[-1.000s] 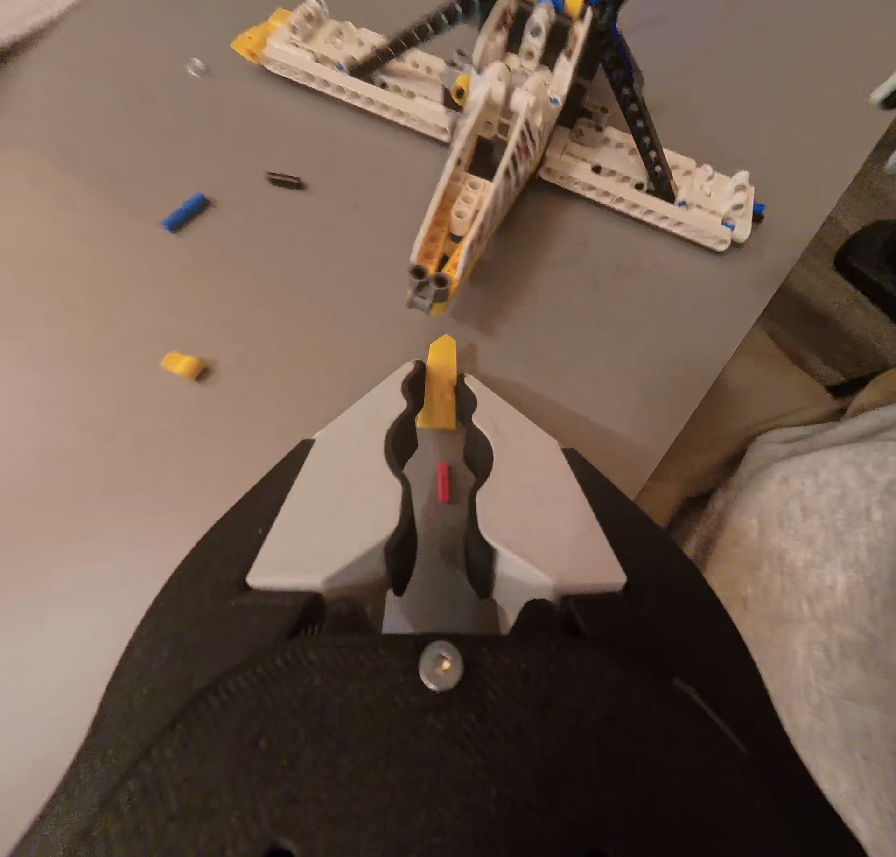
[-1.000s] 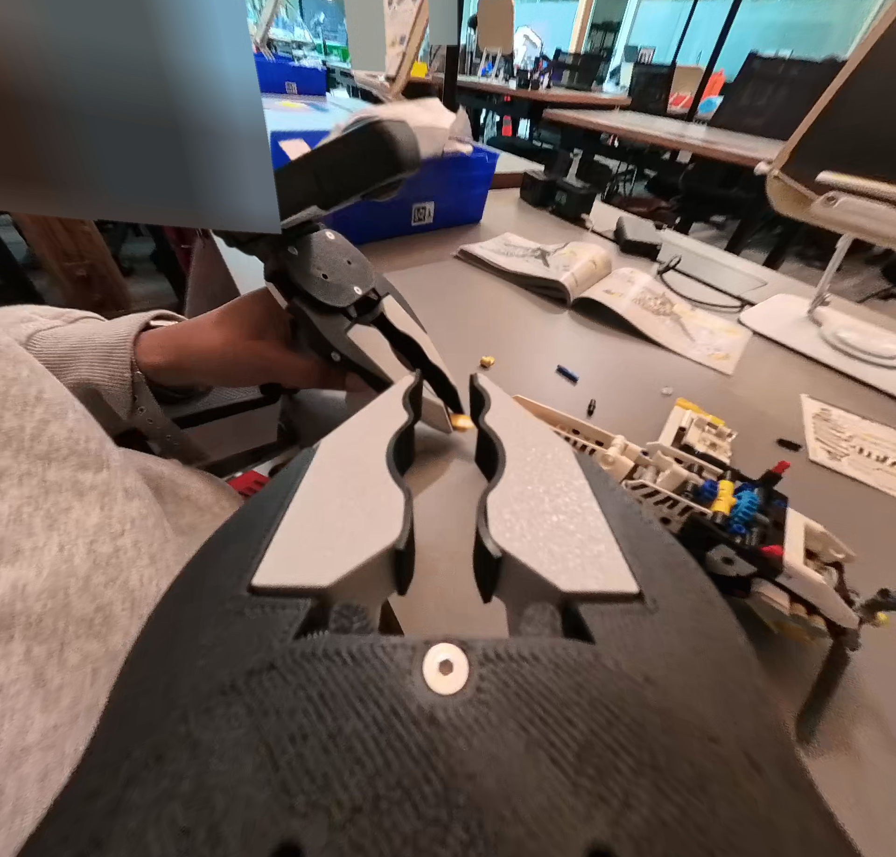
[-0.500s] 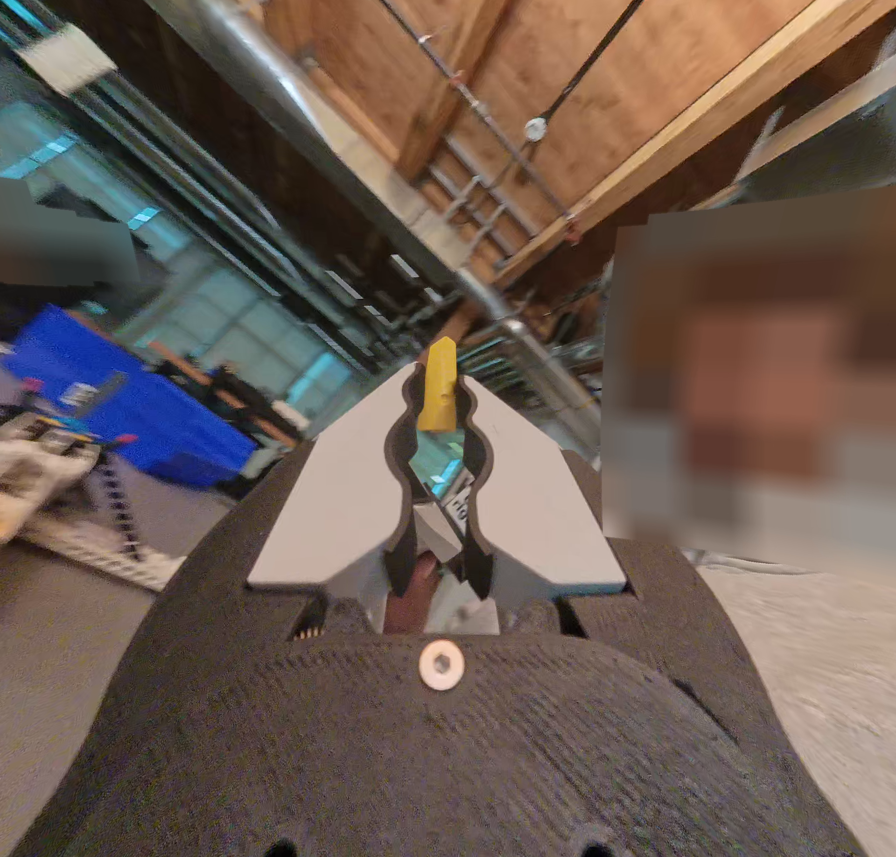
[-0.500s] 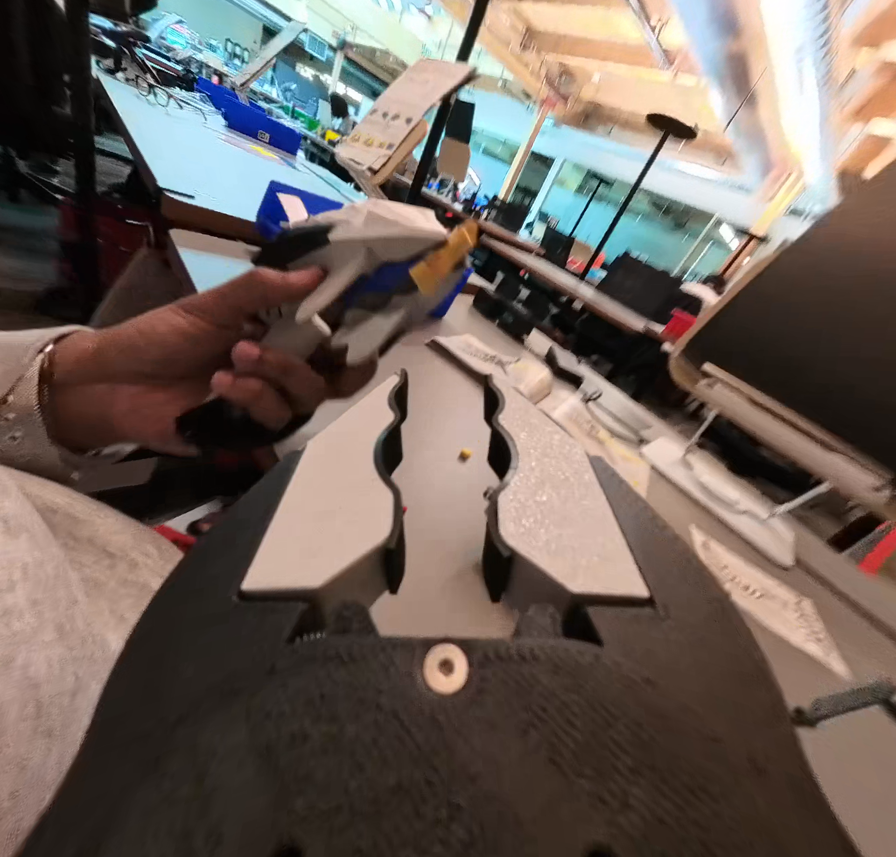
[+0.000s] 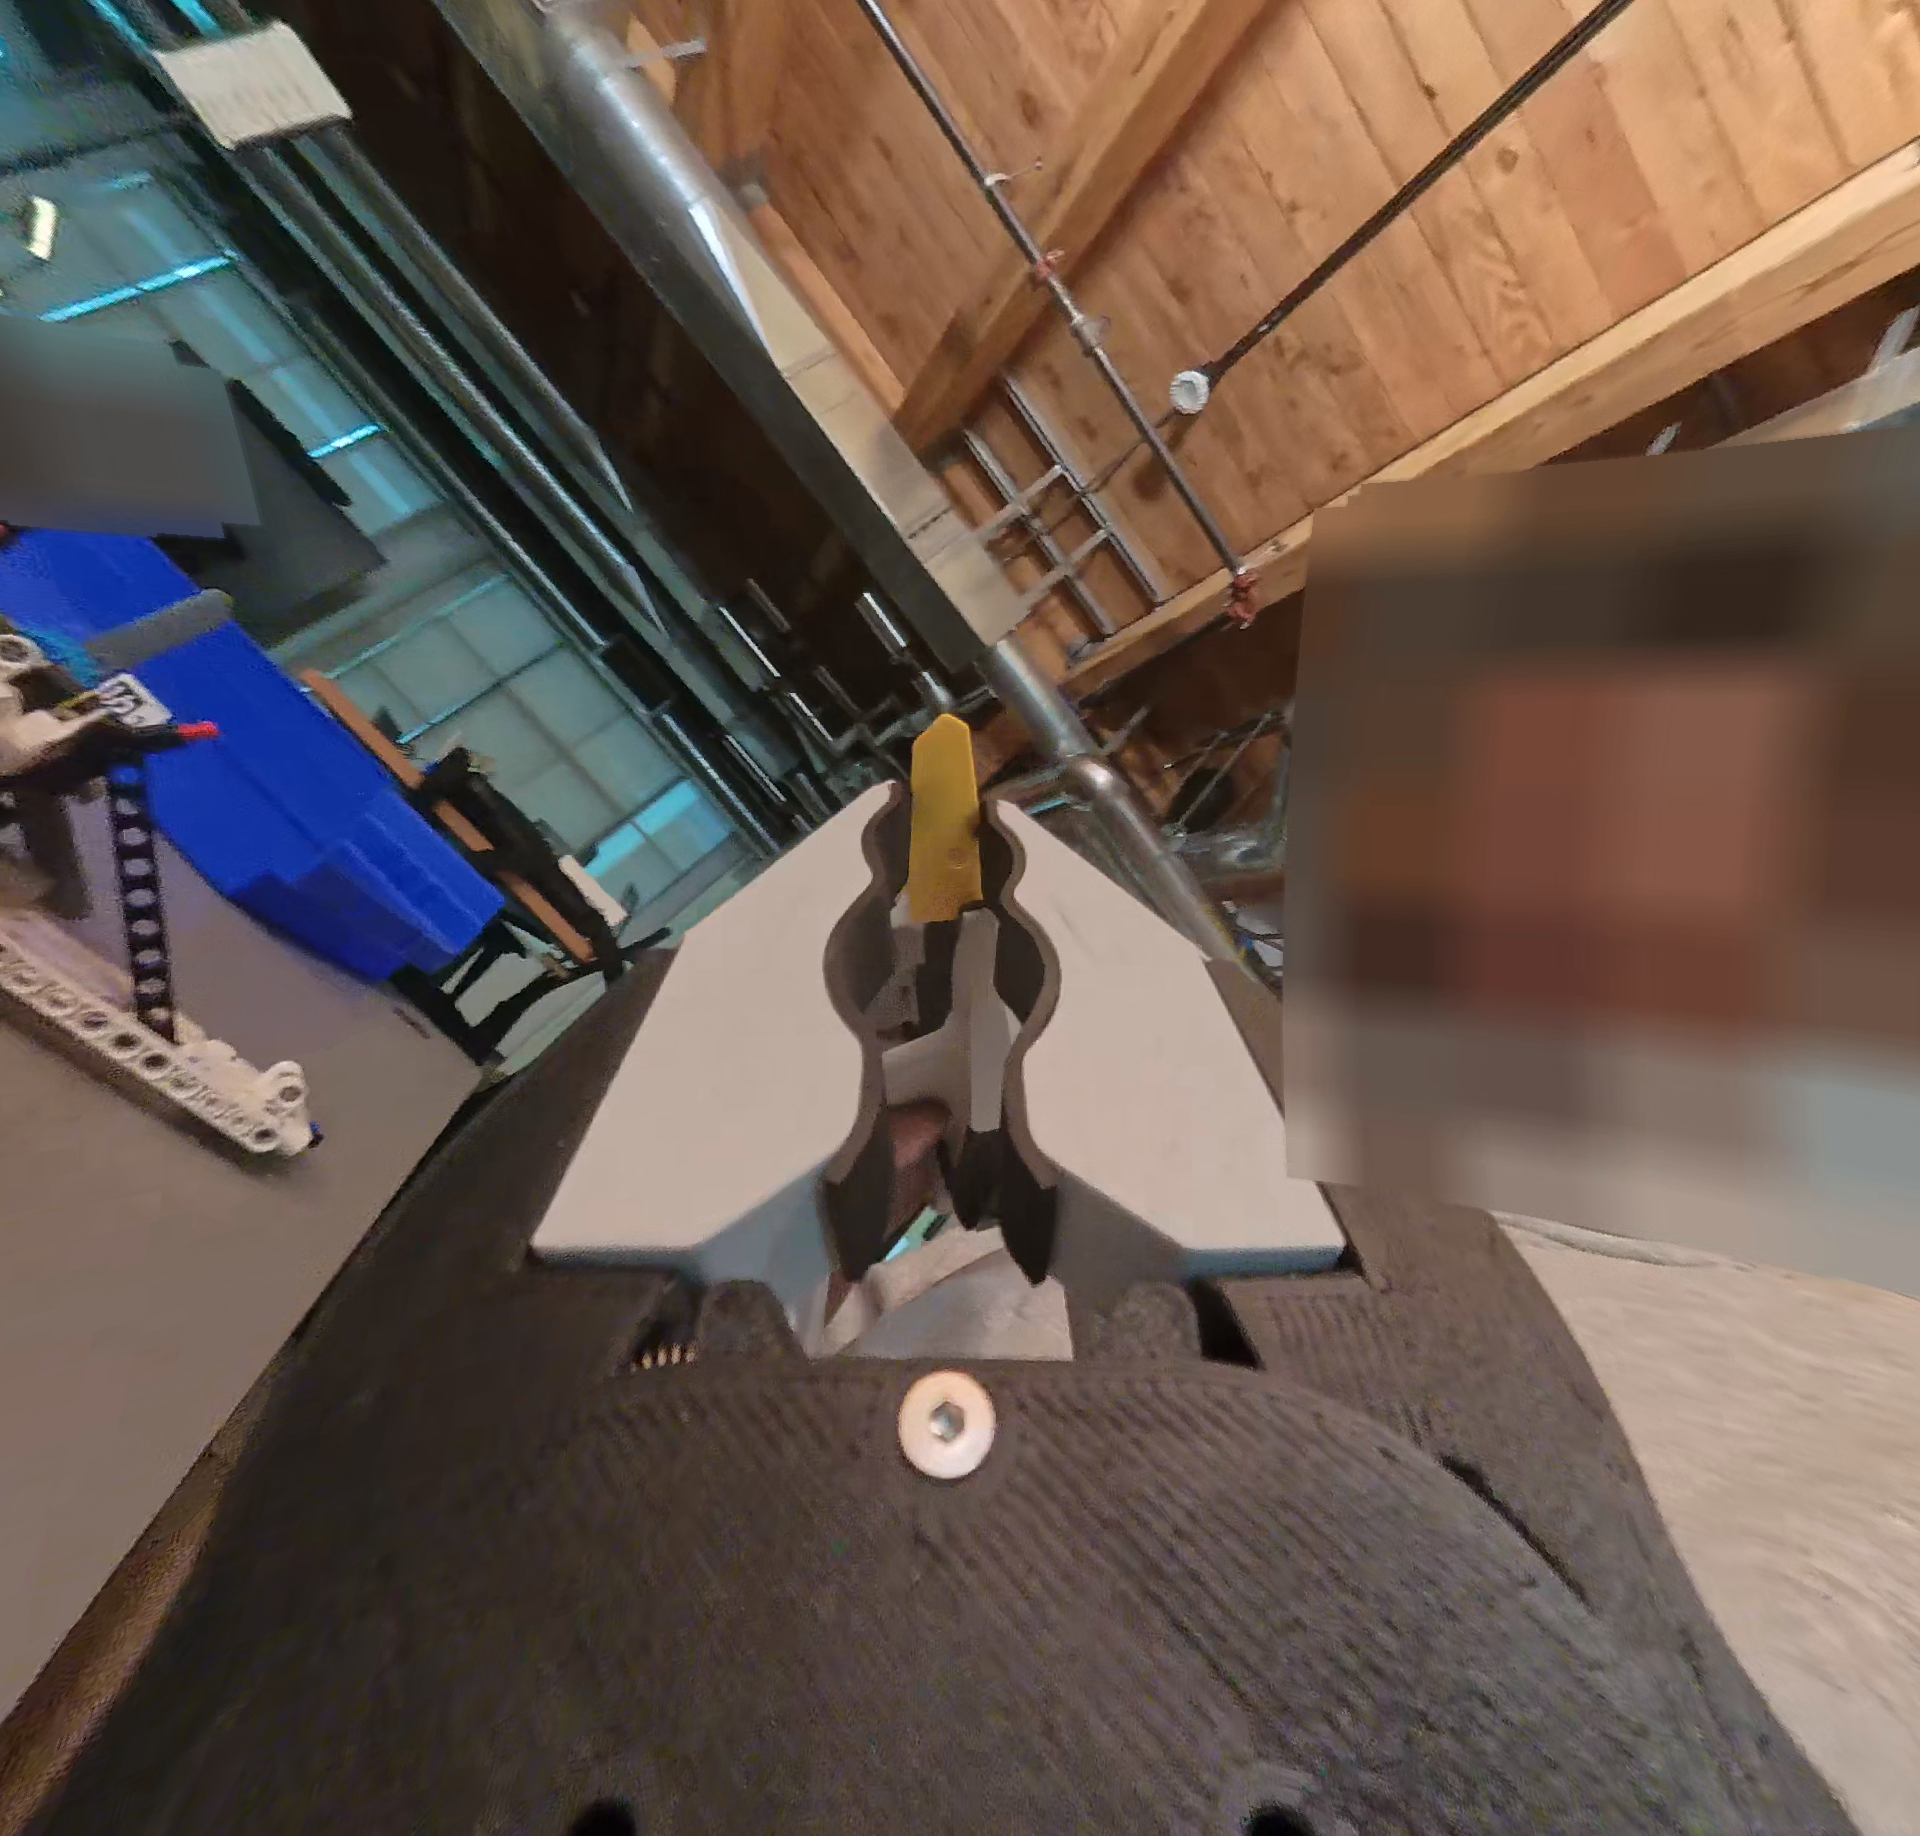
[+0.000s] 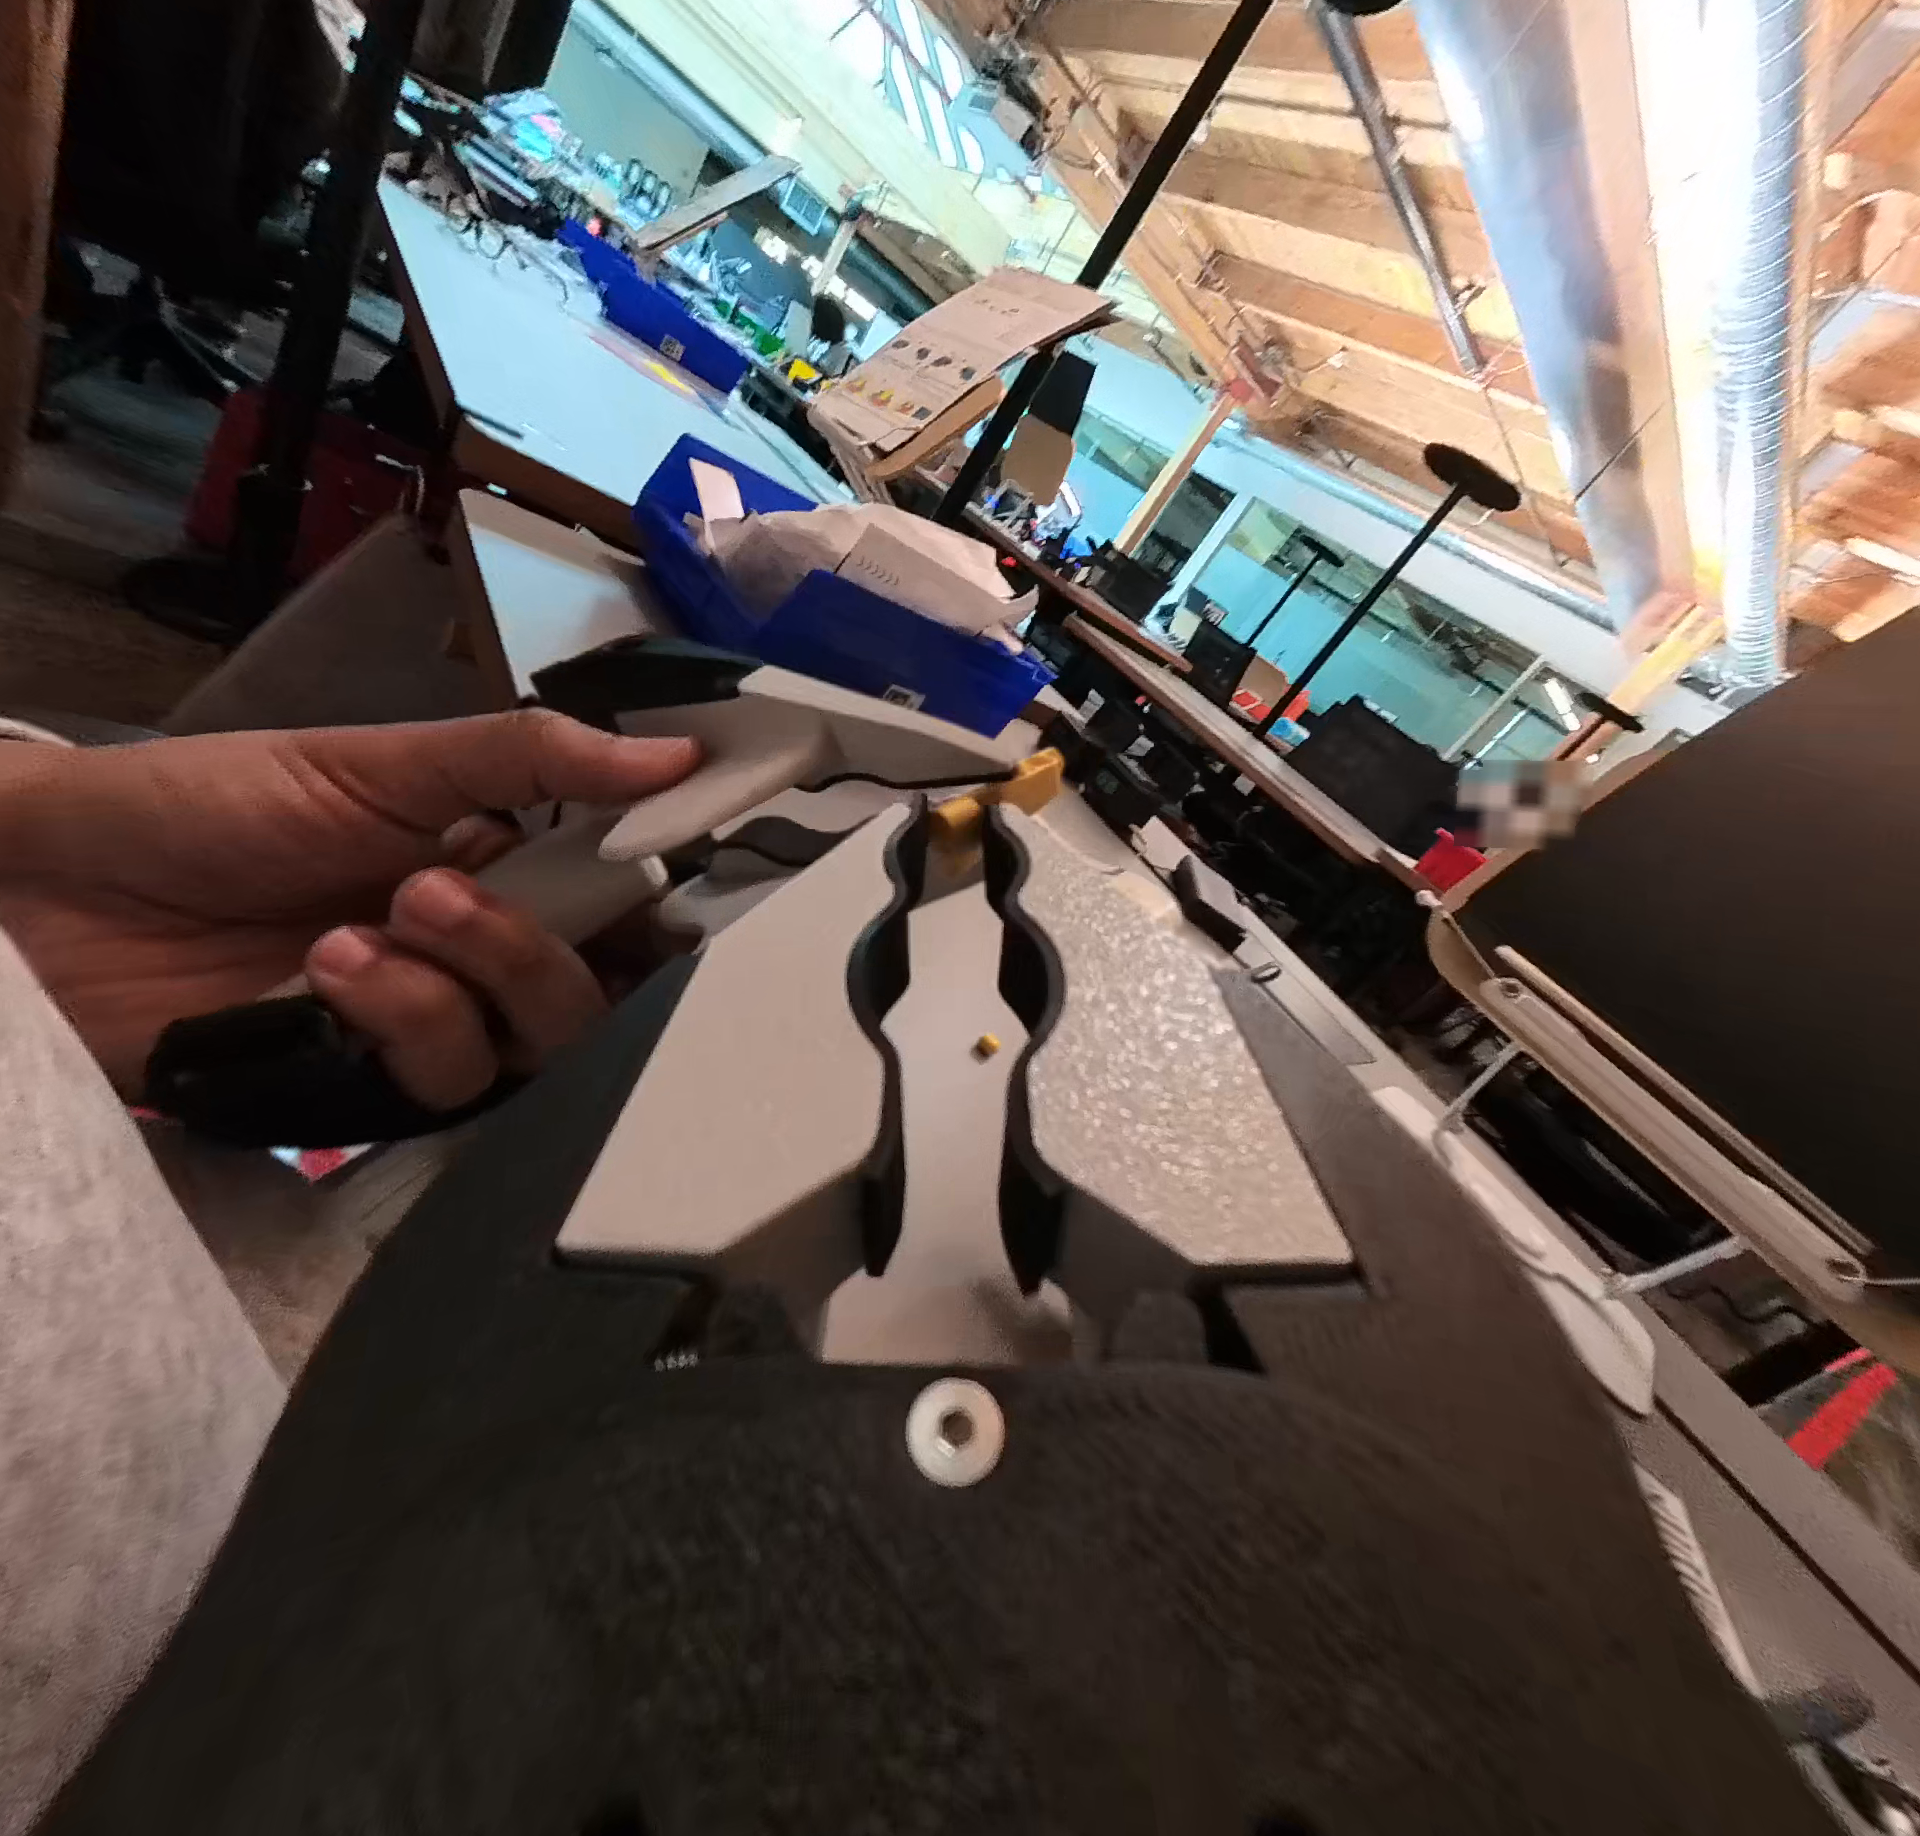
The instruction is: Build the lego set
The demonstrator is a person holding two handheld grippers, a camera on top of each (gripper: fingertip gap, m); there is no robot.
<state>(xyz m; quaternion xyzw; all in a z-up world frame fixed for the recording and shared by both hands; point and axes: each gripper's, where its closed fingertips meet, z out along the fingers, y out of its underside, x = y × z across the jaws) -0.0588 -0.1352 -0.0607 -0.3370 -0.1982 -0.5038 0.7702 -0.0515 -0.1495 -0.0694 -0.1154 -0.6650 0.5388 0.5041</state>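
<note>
- Left gripper (image 5: 943,810) is lifted off the grey table (image 5: 156,1267) and aimed up toward the wooden ceiling (image 5: 1351,124); a blue bin (image 5: 291,799) and part of the white lego model (image 5: 135,1059) sit to its left on the table.
- Its fingers pinch a yellow lego piece (image 5: 943,830) at the tips, with the long axis running out along the fingers and the tapered end forward.
- Right gripper (image 6: 954,830) has its fingers spread, with the yellow piece's near end lying between the tips; whether they touch it is unclear.
- A hand (image 6: 312,872) holds the left gripper's handle, just left of the right gripper.
- A small yellow part (image 6: 985,1045) lies on the table beyond.
</note>
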